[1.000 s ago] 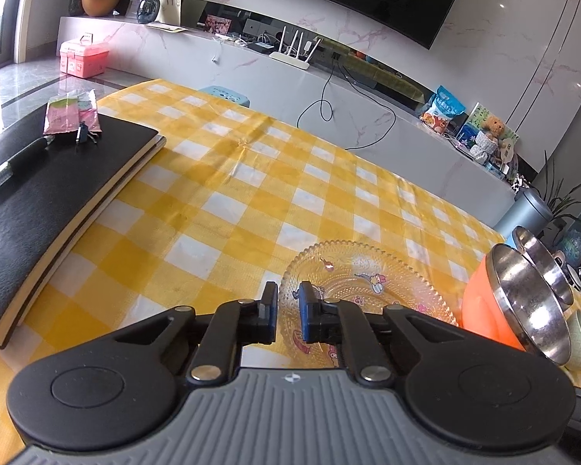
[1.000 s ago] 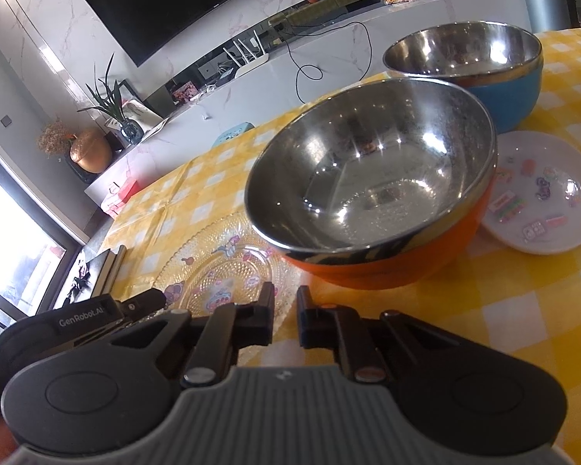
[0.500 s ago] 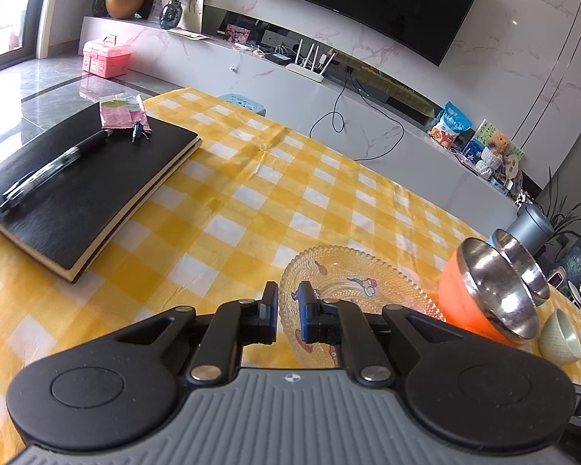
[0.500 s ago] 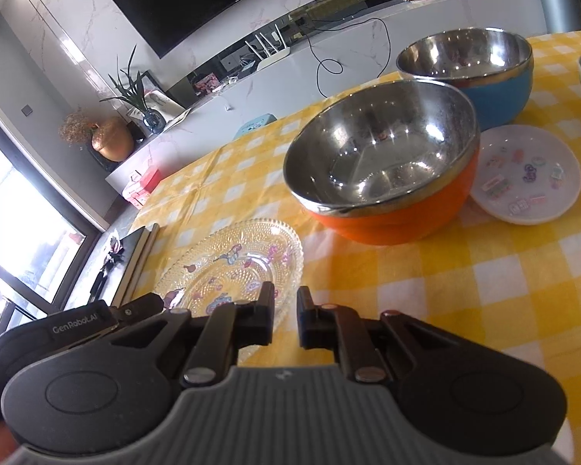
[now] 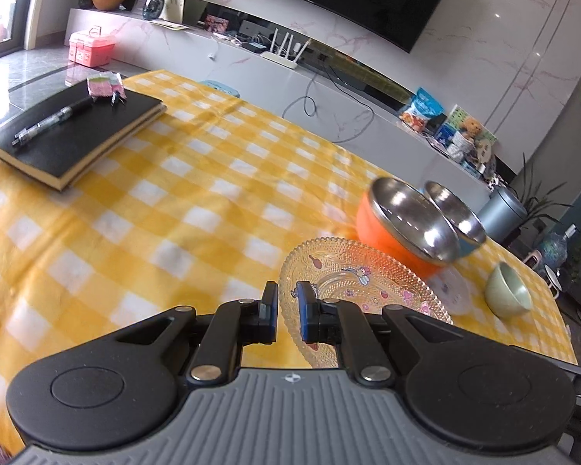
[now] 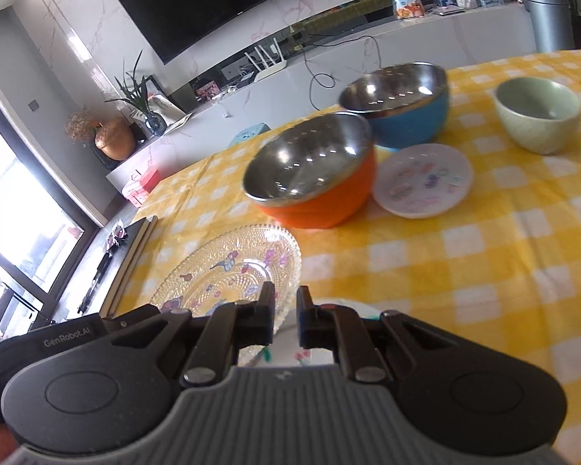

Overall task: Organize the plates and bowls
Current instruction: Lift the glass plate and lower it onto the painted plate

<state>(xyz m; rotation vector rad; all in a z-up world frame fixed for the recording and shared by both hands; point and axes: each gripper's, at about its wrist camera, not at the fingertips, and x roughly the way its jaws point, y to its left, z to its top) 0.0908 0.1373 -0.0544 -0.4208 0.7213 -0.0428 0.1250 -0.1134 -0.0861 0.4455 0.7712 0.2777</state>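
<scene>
Grippers empty above the dishes

Left gripper (image 5: 286, 312) low centre in the left view, pressed almost together with only a narrow slot between the blue pads, pinching nothing. Glass plate (image 5: 362, 285) just behind its tips, right of centre, flat on the yellow checked desk (image 5: 166, 209). Orange bowl (image 5: 401, 228) beyond the plate at right, steel inside, with the blue bowl (image 5: 455, 219) close behind it. Green cup (image 5: 509, 290) at far right, apart from the bowls, and a small white plate (image 5: 451, 290) between cup and glass plate. Black notebook (image 5: 73, 135) at upper left with a pen (image 5: 52, 122) on its cover.

Right gripper (image 6: 284, 316) low centre in the right view, likewise nearly closed and holding nothing. Glass plate (image 6: 228, 267) left of centre, partly behind the tips. Orange bowl (image 6: 313, 178) at centre, blue bowl (image 6: 401, 100) above and right of it; cannot tell whether they touch. White plate (image 6: 422, 180) just right of the orange bowl, green cup (image 6: 538, 114) at upper right. Edge of another white dish (image 6: 329, 348) under the gripper, mostly hidden. Left gripper's housing (image 6: 58, 339) at lower left.
</scene>
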